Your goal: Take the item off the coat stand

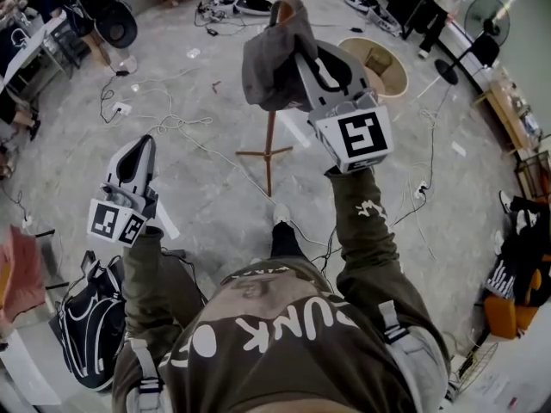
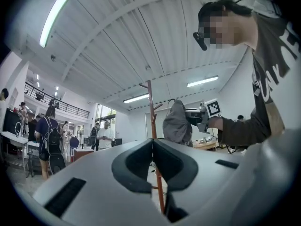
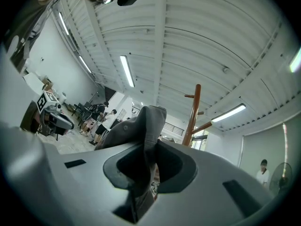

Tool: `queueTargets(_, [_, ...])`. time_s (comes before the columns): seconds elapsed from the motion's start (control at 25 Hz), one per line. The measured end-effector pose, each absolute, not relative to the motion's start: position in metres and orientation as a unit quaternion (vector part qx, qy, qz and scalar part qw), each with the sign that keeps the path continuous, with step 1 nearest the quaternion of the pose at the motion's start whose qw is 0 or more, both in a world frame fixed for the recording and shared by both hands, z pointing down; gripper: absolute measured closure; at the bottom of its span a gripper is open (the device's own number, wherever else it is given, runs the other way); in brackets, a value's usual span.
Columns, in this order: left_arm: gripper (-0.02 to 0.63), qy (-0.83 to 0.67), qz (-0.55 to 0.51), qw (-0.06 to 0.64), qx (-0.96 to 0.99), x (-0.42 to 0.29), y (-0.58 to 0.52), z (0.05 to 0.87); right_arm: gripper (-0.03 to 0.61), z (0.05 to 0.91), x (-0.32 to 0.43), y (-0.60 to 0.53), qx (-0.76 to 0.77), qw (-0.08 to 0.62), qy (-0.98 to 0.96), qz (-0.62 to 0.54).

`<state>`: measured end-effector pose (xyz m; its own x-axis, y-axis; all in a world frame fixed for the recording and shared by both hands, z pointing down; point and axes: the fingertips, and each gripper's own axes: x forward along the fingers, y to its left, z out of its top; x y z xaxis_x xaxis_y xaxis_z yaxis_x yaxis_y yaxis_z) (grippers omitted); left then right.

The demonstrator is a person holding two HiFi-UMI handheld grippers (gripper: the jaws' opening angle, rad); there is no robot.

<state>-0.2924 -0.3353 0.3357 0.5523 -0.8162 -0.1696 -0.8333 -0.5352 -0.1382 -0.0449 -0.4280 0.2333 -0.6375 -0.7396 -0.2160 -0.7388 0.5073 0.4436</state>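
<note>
Large hall. Grey mottled floor, hard and smooth, with thin white and black cables running in loops across it. Overhead a white ribbed ceiling, gently curved, with long tube lights. At the far left, desks and standing people; at the far right a black pedestal fan. On the floor at the near left, a black backpack with white trim.

In the middle, the coat stand: a slim pole of reddish-brown wood on a crossed foot, with short pegs slanting up near the top.

Right gripper: grey matte plastic with dark curved pads, raised high beside the upper part of the stand. Jaws almost together and pinching the cap, with a fold of its cloth squeezed between the pads. Cap of soft grey fabric, rounded and limp, hanging over the jaws. In both gripper views, a clear gap between cap and pole, with the cap off the pegs and just beside them.

Left gripper: held low at the left, well apart from the stand. Jaws fully closed, pads meeting in one line, with nothing between them.
</note>
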Motion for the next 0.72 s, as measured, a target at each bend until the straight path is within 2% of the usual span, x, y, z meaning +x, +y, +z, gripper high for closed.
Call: queueTargets(0.72, [0.609, 0.418, 0.062, 0.093, -0.902, -0.257, -0.26, 0.327, 0.515, 0.294, -0.001, -0.316, 0.474, 0.065, -0.855, -0.2])
